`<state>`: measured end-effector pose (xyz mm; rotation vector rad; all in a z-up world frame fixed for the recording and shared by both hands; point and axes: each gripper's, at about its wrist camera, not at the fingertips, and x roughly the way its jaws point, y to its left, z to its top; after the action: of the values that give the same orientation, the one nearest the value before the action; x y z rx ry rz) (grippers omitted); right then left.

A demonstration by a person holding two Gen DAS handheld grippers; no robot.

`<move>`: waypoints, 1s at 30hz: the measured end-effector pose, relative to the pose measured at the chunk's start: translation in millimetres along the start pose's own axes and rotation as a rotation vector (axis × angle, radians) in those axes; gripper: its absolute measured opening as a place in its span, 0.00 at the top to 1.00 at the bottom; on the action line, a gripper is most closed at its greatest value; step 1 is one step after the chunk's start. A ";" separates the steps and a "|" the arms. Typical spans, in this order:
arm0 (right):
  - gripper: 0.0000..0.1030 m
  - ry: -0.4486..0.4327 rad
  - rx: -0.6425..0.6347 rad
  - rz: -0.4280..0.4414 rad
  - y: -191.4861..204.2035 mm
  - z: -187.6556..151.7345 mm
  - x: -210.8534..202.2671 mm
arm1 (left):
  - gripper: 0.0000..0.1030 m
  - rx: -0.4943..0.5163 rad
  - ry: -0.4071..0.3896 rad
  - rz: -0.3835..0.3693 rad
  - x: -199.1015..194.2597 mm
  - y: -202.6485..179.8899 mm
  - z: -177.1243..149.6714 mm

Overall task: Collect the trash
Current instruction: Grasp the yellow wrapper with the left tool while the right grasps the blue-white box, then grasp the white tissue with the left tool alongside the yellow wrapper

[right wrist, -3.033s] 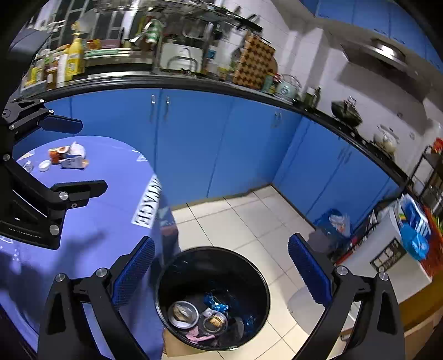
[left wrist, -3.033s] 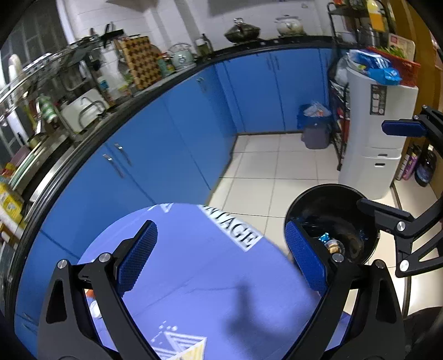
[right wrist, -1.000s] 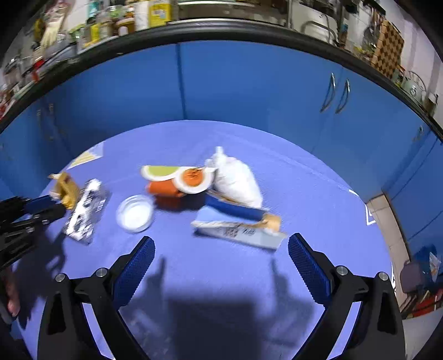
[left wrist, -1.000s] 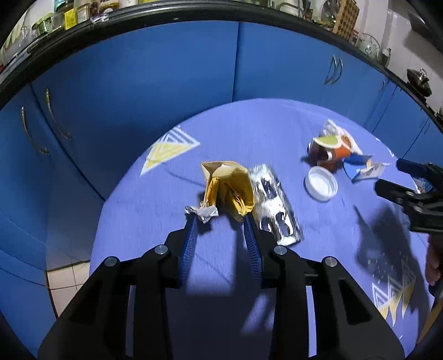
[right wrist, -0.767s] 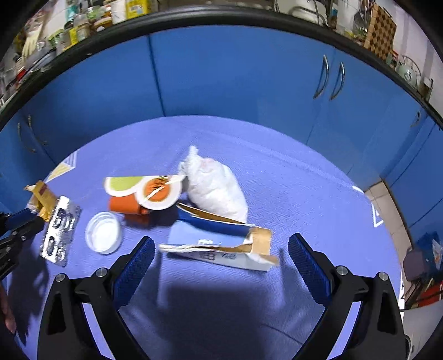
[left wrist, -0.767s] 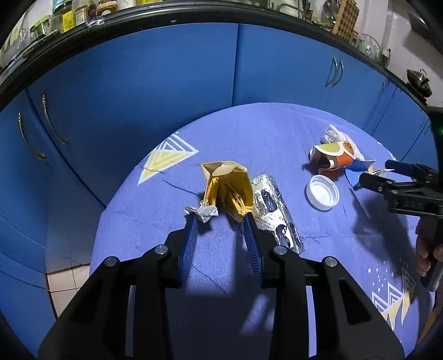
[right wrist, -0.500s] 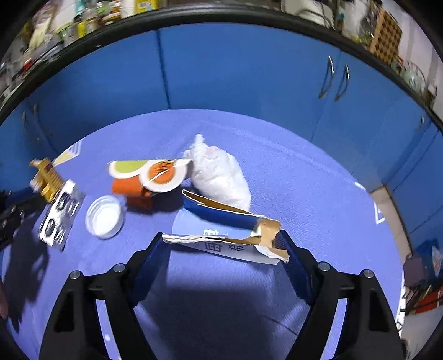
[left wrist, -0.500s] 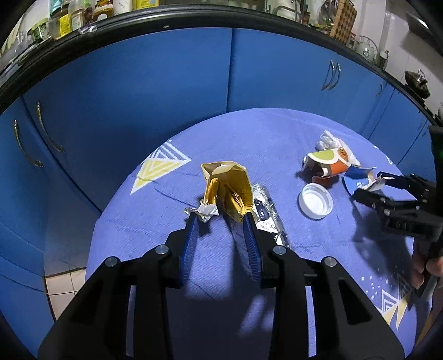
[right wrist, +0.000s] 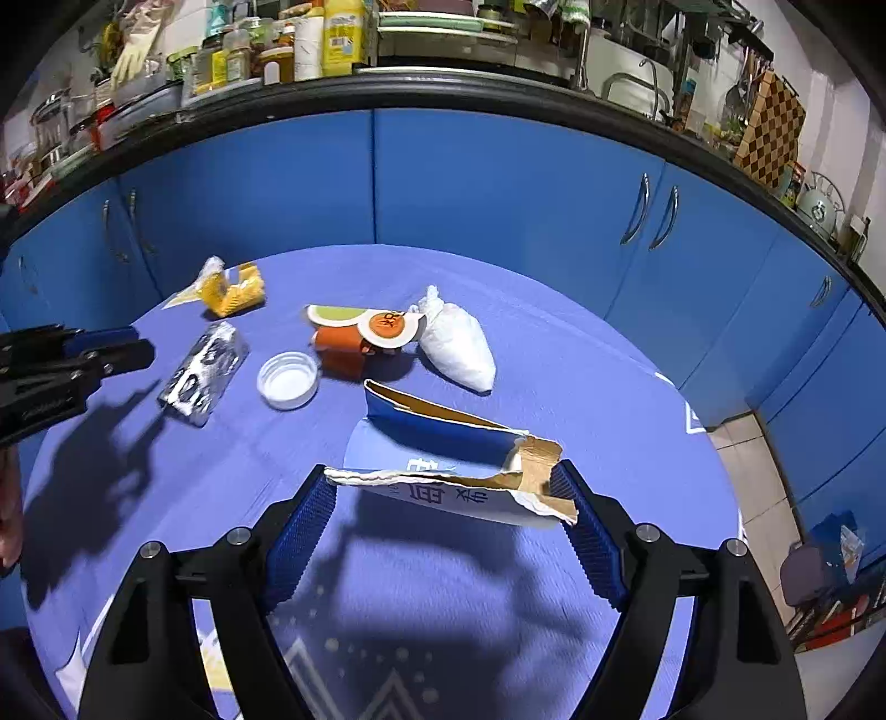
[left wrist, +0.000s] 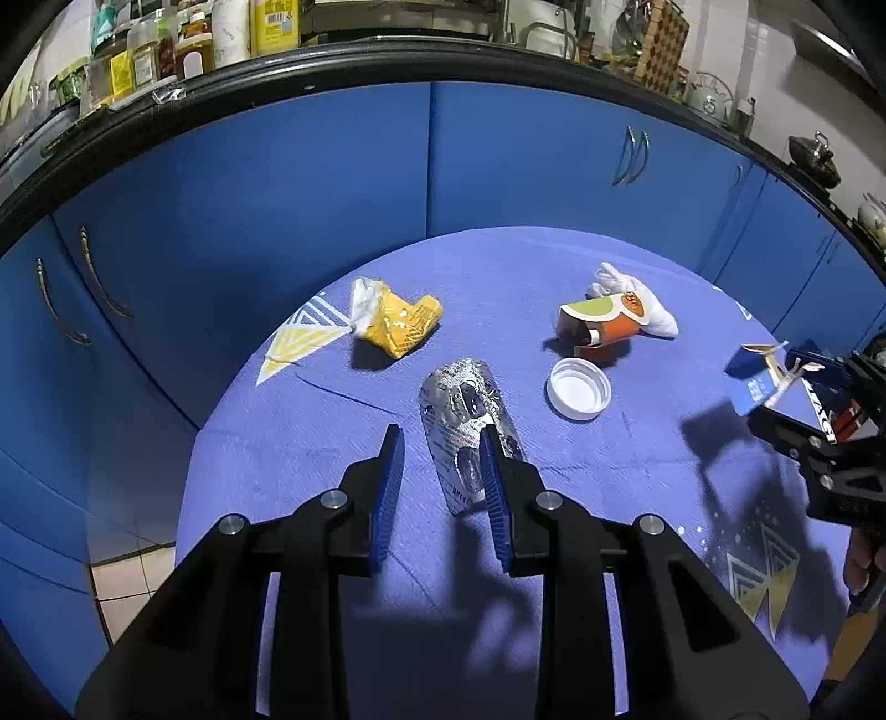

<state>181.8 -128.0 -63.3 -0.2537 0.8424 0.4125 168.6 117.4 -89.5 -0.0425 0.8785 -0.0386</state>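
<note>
My right gripper [right wrist: 443, 526] is shut on a torn blue-and-white carton [right wrist: 443, 459] and holds it above the purple tablecloth [right wrist: 554, 354]; the carton also shows in the left wrist view [left wrist: 756, 382]. My left gripper [left wrist: 440, 487] is empty, its jaws a narrow gap apart, just left of a silver blister pack [left wrist: 465, 426]. On the cloth lie a yellow wrapper [left wrist: 396, 321], an orange paper cup [left wrist: 603, 324], a white lid [left wrist: 578, 387] and a white knotted bag [right wrist: 454, 343].
Blue cabinets [right wrist: 498, 183] curve round the table's far side under a black counter with bottles and jars [right wrist: 277, 50]. Tiled floor [right wrist: 747, 443] shows at the right past the table edge.
My left gripper has let go of the yellow wrapper, which now lies farther off on the cloth, and has pulled back. My right gripper has closed on the carton and lifted it.
</note>
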 end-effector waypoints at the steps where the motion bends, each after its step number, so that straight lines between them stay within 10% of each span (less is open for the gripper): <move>1: 0.25 -0.006 0.000 0.001 -3.1 -0.9 -2.1 | 0.70 0.003 0.001 0.001 -0.4 1.0 1.8; 3: 0.25 -0.010 0.003 0.004 -4.5 -0.6 -4.1 | 0.58 0.005 -0.004 0.010 -0.4 2.1 6.2; 5: 0.25 -0.009 0.009 0.012 -9.1 -0.8 -3.3 | 0.03 -0.007 -0.022 0.014 0.7 6.1 15.7; 16: 0.25 0.006 0.034 0.015 -15.6 17.3 26.3 | 0.07 0.019 0.032 0.087 68.8 11.7 58.4; 30: 0.25 0.023 0.040 0.021 -22.8 31.2 51.3 | 0.50 0.050 0.099 0.063 114.1 14.1 71.6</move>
<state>243.3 -123.6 -81.2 -0.2128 0.8754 0.4126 296.7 127.2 -132.2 0.0346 0.9765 -0.0037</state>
